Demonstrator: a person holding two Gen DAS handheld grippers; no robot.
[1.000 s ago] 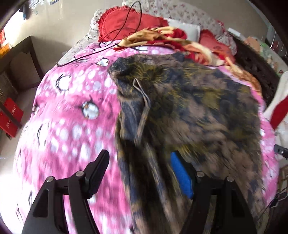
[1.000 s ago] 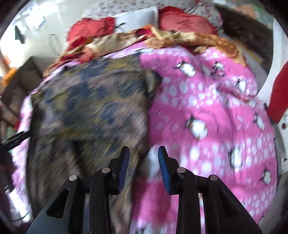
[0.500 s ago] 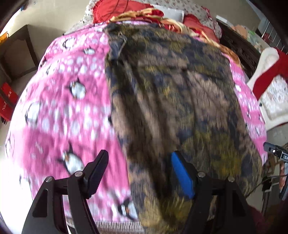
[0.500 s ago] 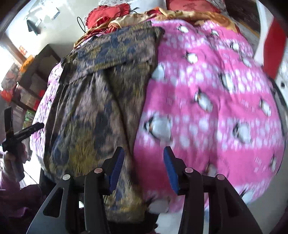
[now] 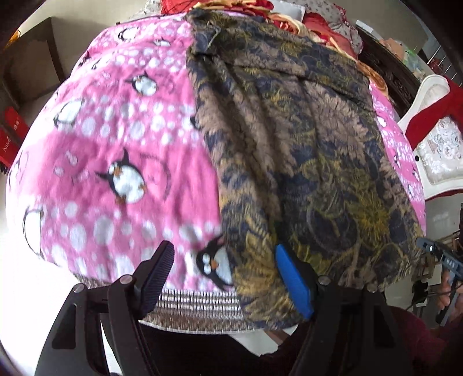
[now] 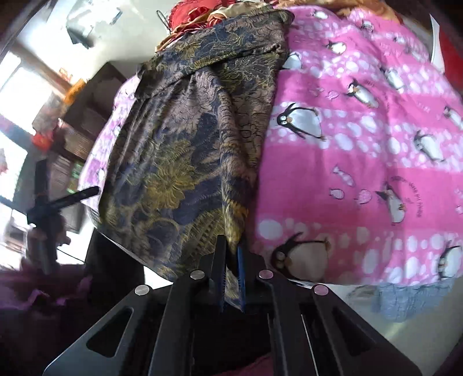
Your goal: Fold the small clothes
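A dark garment with a blue, brown and gold leaf pattern lies lengthwise on a pink penguin blanket. Its hem hangs over the bed's near edge. My left gripper is open at that edge. The hem's left corner lies between its black finger and blue pad, unpinched. In the right wrist view the garment fills the left half. My right gripper is shut on the hem's right corner, with the fabric pinched between the two pads. Each view shows the other gripper off to the side.
Red cushions and a red-gold cloth are piled at the bed's far end. A white chair with red cloth stands to the right. Dark wooden furniture stands on the bed's left side. The blanket's woven border marks the near edge.
Both grippers have drawn back along the garment to the bed's near edge. The right gripper opened wider, then closed on the hem. The left gripper stayed open.
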